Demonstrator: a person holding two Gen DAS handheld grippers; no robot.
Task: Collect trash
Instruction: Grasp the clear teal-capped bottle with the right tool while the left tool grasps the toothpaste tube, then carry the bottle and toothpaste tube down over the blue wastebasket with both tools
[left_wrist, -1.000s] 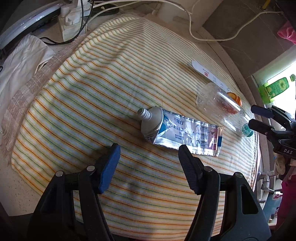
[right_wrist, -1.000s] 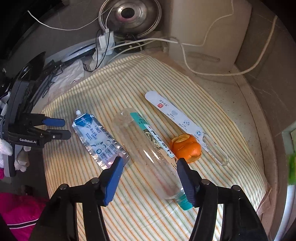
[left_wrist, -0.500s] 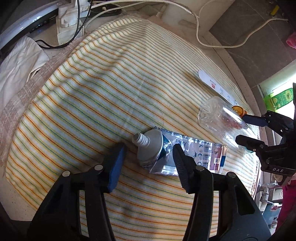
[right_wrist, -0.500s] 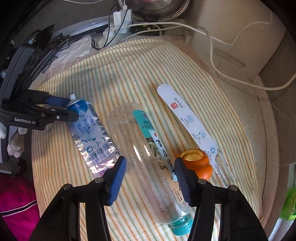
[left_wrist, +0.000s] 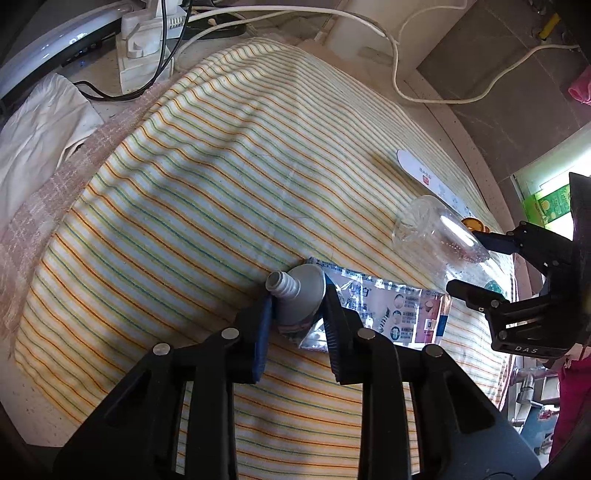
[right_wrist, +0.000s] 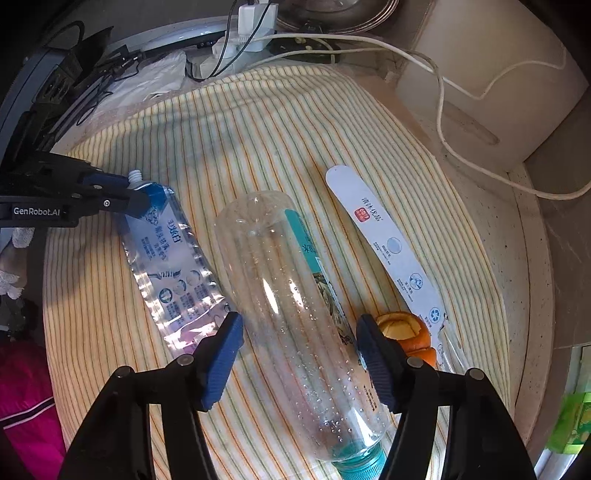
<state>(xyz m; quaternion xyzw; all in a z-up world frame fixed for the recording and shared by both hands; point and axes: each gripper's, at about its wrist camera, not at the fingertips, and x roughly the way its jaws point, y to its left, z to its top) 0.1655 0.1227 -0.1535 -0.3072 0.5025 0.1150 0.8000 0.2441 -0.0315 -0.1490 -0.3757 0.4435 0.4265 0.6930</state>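
Left wrist view: left claw closed around the toothpaste tube at its shoulder, just behind the nozzle.
The tube lies flat on the striped cloth, beside the clear plastic bottle. The right claw straddles that bottle wide open, gripping nothing. Best squeeze the bottle mid-body gently so it won't roll toward the orange peel.

A striped cloth covers the round table. At twelve o'clock of the right wrist view sits a white power strip, a white cable trailing toward three o'clock past a beige appliance. A crumpled white cloth lies at ten o'clock of the left wrist view.
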